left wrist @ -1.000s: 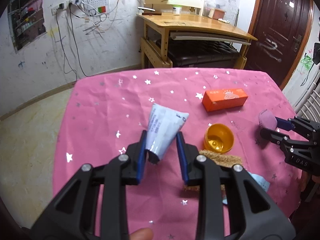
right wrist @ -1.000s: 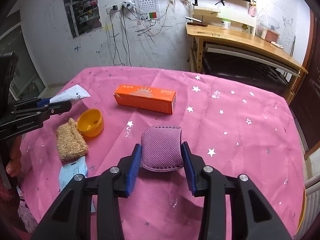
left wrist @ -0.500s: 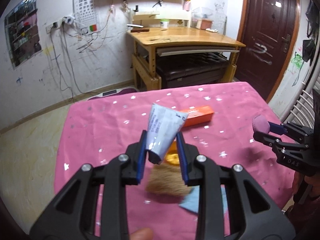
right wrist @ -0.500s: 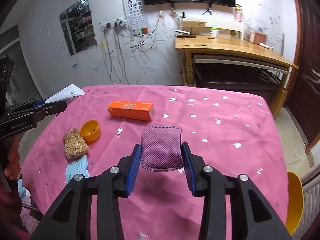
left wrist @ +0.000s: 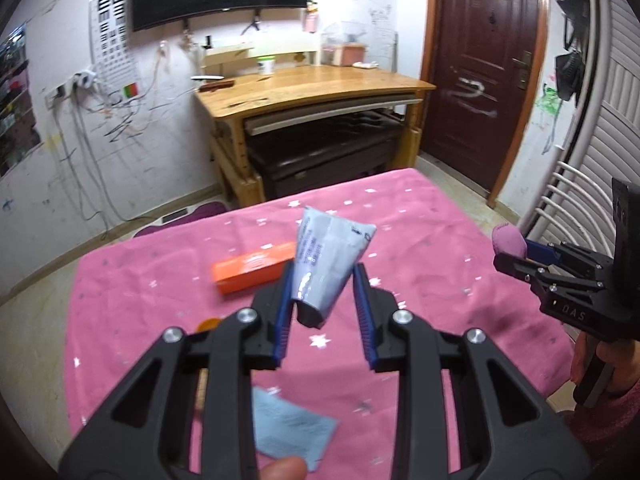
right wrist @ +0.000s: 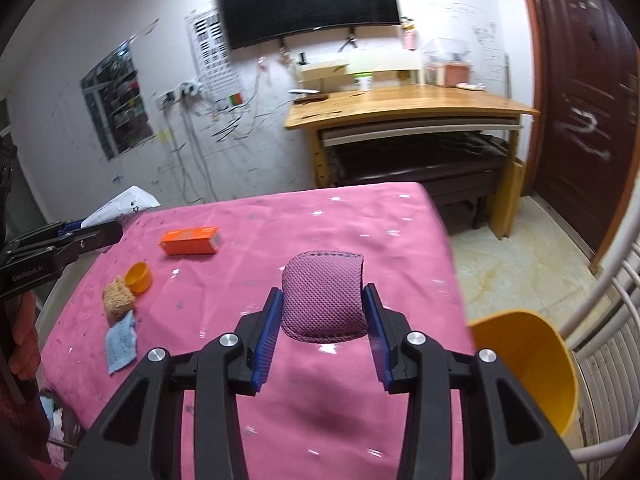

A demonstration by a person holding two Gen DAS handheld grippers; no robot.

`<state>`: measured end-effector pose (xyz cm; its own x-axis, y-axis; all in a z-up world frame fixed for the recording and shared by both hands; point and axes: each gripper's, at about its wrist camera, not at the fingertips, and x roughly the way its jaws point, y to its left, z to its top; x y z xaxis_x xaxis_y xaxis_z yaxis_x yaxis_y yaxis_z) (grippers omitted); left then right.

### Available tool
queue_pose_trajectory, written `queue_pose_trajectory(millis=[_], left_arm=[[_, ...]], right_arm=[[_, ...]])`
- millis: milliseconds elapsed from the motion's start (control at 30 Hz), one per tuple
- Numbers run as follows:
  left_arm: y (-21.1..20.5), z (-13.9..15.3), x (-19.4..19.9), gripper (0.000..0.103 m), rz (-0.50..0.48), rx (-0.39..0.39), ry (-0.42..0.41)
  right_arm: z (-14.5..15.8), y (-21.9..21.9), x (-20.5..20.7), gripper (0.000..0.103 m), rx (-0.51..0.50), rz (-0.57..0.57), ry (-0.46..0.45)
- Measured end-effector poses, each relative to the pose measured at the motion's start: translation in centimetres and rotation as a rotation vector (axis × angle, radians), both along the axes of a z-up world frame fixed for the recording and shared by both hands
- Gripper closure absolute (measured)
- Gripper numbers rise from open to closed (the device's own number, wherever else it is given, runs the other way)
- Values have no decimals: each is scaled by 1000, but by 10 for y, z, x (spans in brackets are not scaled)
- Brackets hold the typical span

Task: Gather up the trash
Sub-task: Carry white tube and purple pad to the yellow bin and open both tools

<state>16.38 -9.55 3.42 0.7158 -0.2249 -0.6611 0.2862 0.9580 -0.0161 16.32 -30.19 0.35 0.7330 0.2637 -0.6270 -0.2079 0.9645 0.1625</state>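
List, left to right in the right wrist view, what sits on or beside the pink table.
Left gripper with the white tube → brown scrubber → orange cap → orange box → purple mesh pouch in the right gripper → yellow bin.

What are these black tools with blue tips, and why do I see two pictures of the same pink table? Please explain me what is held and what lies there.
No robot is here: a person holds a hand tool with two fingers in each hand, and each tool carries a camera looking along its fingers. So each picture is one tool's view.

The left gripper is closed on a squeezed grey tube. The right gripper is closed on a purple mesh pouch.

On the pink star cloth lie an orange box, an orange cap, a brown scrubber and a blue packet. An orange bin stands beside the table, at the right.
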Motion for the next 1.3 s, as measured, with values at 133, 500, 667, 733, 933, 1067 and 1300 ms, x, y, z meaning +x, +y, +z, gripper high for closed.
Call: queue_pose_trajectory(millis=[133,500,667,733,933,1067,1300], left_arm=[[-31,2,1,76,-52,-9,6],[-112,0,5,76,-180,-11,29],[-145,-3,8,76,-228,-10,44],[-160,-5,10,76,-246,-7,54],[-198,-16,19,76,-292,3,97],[-223,-26,25,76,-321,9,136],[-267,-48,31,76,-349,46,185]], right_arm=[[1,-34,-10,68,19,-62,-11],[-7,-108,-27,68,68,-192,-16],[-14,-131,-30,68,78,-237,-9],[-19,-140,-30,68,80,-257,-4],[-37,-163,-29,68,116,-297,20],[-48,-174,-29,68,141,-310,35],[-62,-188,-26,68,167,-323,53]])
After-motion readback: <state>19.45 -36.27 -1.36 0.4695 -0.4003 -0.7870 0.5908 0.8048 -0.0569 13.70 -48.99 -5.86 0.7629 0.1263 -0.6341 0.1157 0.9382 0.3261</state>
